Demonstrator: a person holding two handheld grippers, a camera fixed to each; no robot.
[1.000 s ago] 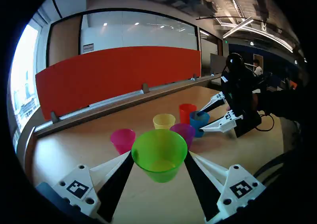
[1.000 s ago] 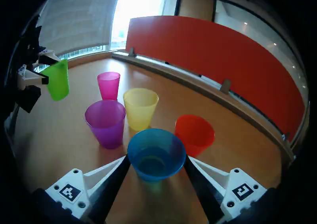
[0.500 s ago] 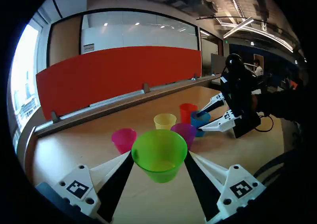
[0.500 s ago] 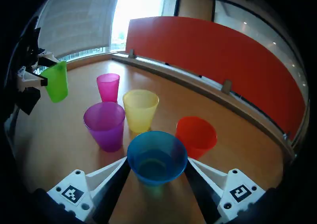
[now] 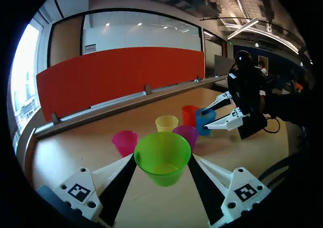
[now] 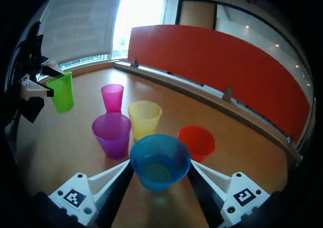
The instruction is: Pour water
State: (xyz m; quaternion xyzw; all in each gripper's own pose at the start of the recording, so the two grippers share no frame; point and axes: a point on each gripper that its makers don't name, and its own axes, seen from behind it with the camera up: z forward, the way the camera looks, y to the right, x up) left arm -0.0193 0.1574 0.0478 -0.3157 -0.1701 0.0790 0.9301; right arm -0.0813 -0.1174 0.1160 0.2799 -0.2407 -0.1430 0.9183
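My left gripper (image 5: 162,163) is shut on a green cup (image 5: 162,157), held upright above the wooden table (image 5: 80,155); this green cup (image 6: 61,92) and the left gripper (image 6: 40,80) appear at the far left of the right gripper view. My right gripper (image 6: 160,169) is shut on a blue cup (image 6: 160,161) with a little water in its bottom, lifted off the table. In the left gripper view the blue cup (image 5: 204,121) hangs in the right gripper (image 5: 220,113) beside the red cup (image 5: 189,115).
On the table stand a pink cup (image 6: 112,97), a purple cup (image 6: 112,134), a yellow cup (image 6: 144,119) and a red cup (image 6: 197,142), close together. A red partition (image 5: 121,76) runs along the table's far edge. A window (image 6: 137,18) is behind.
The right gripper has lifted the blue cup off the table, so the other cups sit lower and farther in its view. The left gripper and green cup have barely moved.
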